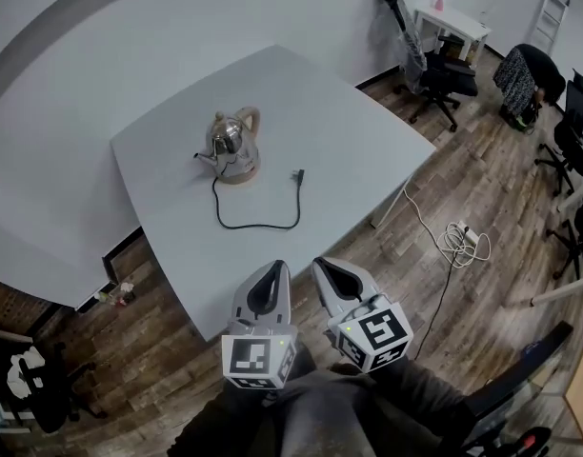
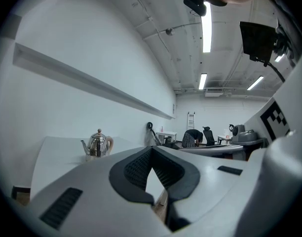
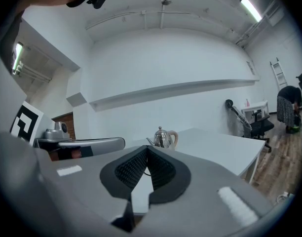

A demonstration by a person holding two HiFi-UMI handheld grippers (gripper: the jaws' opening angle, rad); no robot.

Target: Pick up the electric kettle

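Observation:
A shiny steel electric kettle [image 1: 231, 145] with a beige handle stands on its base in the middle of the white table [image 1: 339, 131]. Its black cord [image 1: 258, 219] curls toward the table's near side, plug end lying loose. Both grippers hover side by side over the table's near edge, well short of the kettle. My left gripper [image 1: 271, 274] is shut and holds nothing; the kettle [image 2: 97, 143] shows far off to its left. My right gripper [image 1: 328, 272] is shut and holds nothing too, with the kettle [image 3: 162, 138] straight ahead beyond its tips.
The table stands against a white wall on a wooden floor. Office chairs [image 1: 447, 76] and a small white desk [image 1: 453, 22] are at the back right. A power strip with a white cable [image 1: 463, 240] lies on the floor right of the table.

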